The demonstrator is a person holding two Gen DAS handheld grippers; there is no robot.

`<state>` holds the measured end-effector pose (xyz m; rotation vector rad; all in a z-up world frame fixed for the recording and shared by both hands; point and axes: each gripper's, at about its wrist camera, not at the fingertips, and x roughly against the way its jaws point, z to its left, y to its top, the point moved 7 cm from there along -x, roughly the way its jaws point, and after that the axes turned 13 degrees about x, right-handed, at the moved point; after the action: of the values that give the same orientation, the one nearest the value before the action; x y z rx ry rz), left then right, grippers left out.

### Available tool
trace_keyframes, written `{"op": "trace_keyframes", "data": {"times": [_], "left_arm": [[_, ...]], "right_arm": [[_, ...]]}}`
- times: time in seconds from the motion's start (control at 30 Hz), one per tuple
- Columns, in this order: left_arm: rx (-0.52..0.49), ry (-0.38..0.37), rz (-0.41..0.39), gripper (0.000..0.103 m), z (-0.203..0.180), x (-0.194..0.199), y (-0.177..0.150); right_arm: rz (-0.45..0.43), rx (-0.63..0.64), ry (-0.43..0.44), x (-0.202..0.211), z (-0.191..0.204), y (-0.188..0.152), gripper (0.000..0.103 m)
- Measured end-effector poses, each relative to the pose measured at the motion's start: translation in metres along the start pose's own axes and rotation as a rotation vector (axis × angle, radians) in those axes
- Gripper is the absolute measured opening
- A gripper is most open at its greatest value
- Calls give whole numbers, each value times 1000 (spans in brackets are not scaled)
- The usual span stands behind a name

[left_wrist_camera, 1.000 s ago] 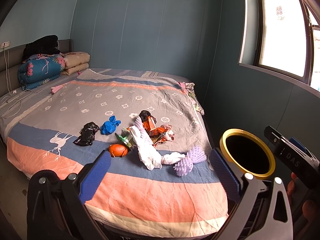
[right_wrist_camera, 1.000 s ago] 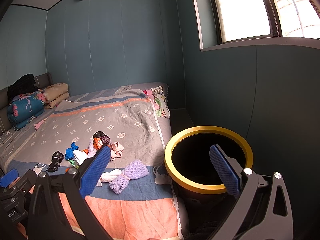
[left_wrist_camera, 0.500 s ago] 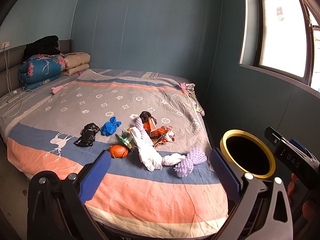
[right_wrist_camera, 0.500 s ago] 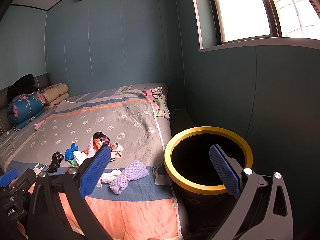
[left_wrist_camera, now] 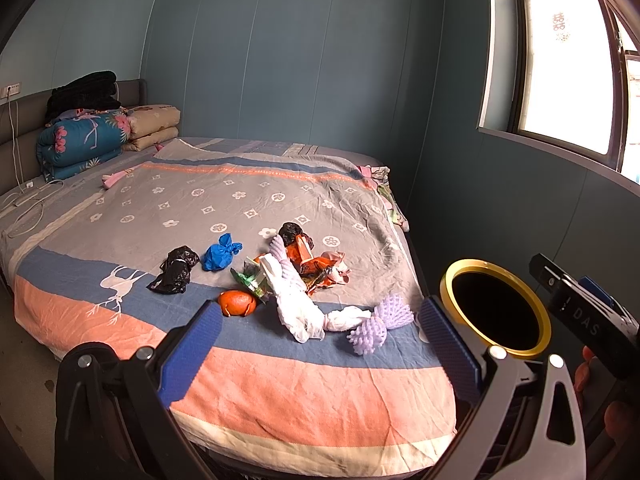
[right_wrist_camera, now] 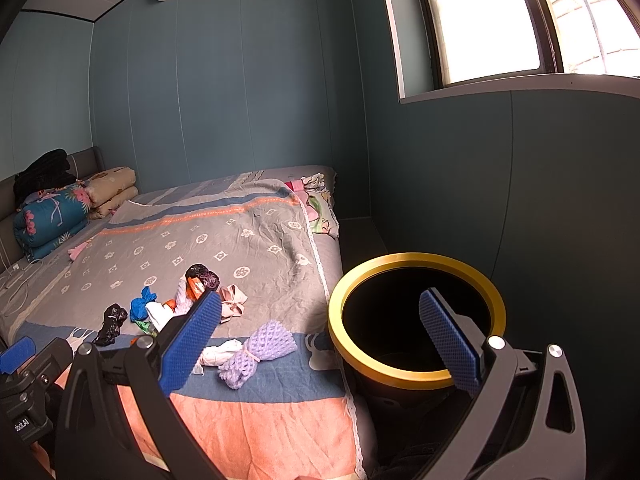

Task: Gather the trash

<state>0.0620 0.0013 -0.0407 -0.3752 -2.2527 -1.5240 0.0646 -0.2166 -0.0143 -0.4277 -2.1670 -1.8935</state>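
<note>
Trash lies on the bed (left_wrist_camera: pixel 280 392): a purple foam net (left_wrist_camera: pixel 380 322), a white plastic bag (left_wrist_camera: pixel 296 304), an orange peel (left_wrist_camera: pixel 237 303), orange wrappers (left_wrist_camera: pixel 316 264), a blue bag (left_wrist_camera: pixel 219 256) and a black bag (left_wrist_camera: pixel 174 270). A black bin with a gold rim (left_wrist_camera: pixel 496 310) stands at the bed's right side. My left gripper (left_wrist_camera: pixel 320 344) is open and empty, short of the bed's near edge. My right gripper (right_wrist_camera: pixel 320 340) is open and empty, beside the bin (right_wrist_camera: pixel 416 316); the purple net (right_wrist_camera: pixel 260 352) shows below left.
Folded quilts and pillows (left_wrist_camera: pixel 84 140) are stacked at the bed's head on the left. A charger cable (left_wrist_camera: pixel 24 204) lies on the left edge. A window (left_wrist_camera: pixel 560 80) is on the right wall. Clothes (left_wrist_camera: pixel 380 184) hang at the bed's far right corner.
Both grippers have drifted very slightly; the scene is almost unchanged. The trash and the bin have not moved.
</note>
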Motion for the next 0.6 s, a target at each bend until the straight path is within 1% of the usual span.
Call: {"op": "trace_keyframes", "data": {"times": [0.6], "left_arm": [[2, 0, 5, 96, 2, -1, -1]], "right_arm": [[-2, -7, -3, 1, -3, 0, 95]]}}
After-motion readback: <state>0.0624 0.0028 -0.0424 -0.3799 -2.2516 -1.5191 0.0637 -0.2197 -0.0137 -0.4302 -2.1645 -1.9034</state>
